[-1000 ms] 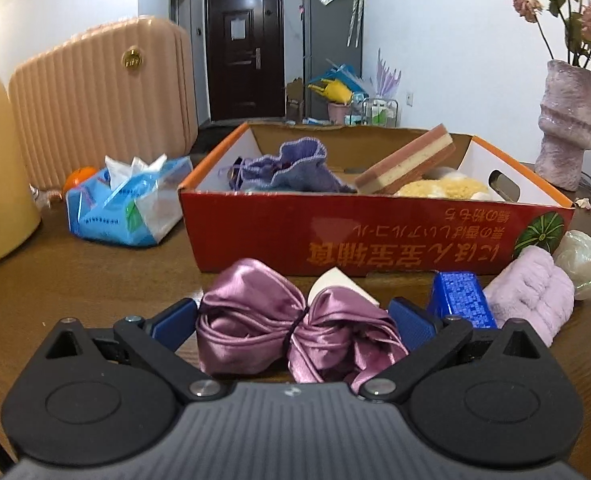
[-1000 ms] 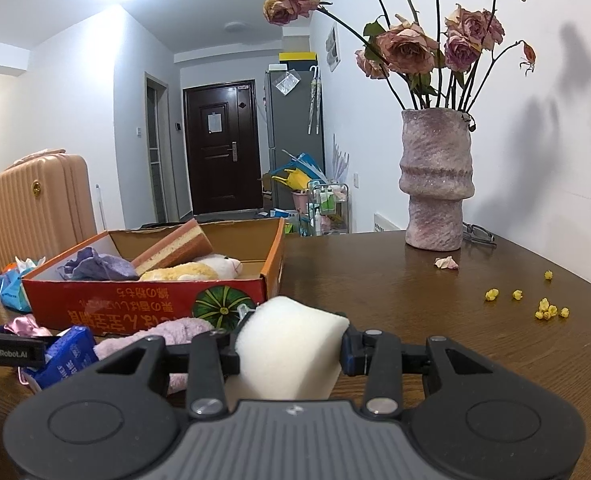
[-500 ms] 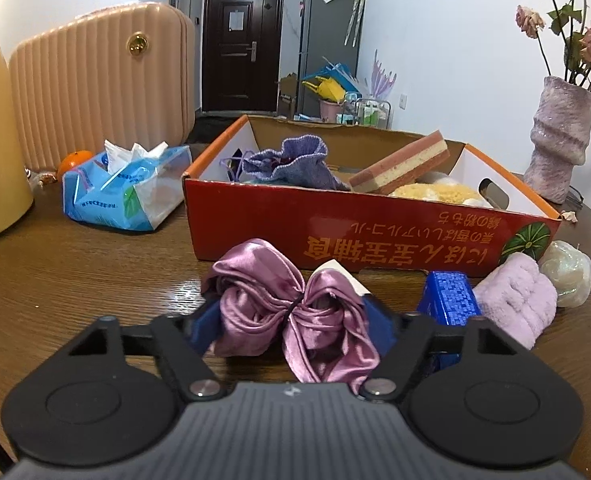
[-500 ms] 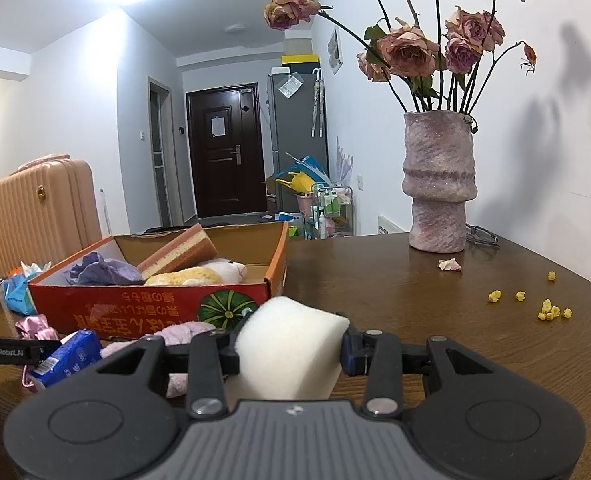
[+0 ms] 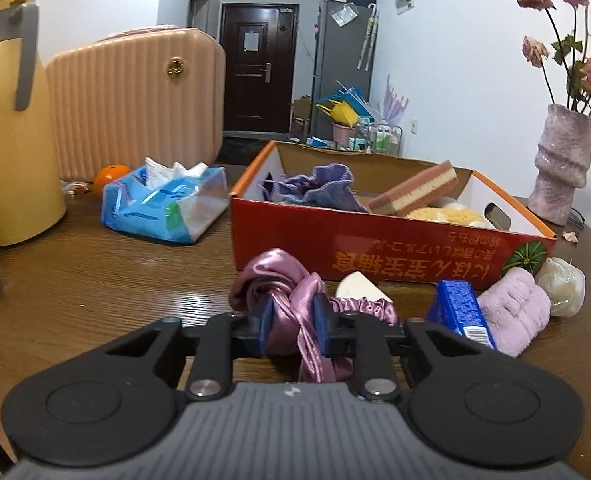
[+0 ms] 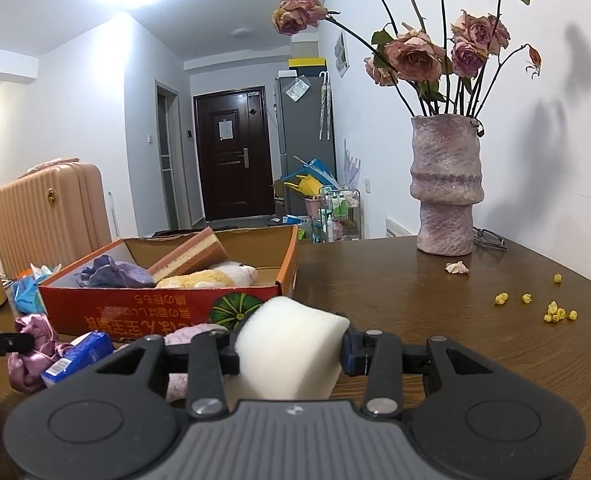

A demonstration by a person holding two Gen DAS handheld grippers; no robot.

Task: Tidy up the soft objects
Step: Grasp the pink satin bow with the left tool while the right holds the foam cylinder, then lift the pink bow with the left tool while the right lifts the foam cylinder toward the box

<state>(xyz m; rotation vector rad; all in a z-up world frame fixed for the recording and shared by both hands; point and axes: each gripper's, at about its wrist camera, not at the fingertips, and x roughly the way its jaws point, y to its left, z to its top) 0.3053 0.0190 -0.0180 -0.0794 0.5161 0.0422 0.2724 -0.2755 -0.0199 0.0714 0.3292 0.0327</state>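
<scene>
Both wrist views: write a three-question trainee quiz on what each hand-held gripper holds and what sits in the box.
1. True or false: the left hand-held gripper is shut on the purple satin scrunchie.
2. What does the right hand-held gripper hold? A) blue packet B) white sponge C) lilac towel
3. Fill in: the striped layered sponge lies in the red ____.

Key: 1 true; 2 B; 3 cardboard box.
</scene>
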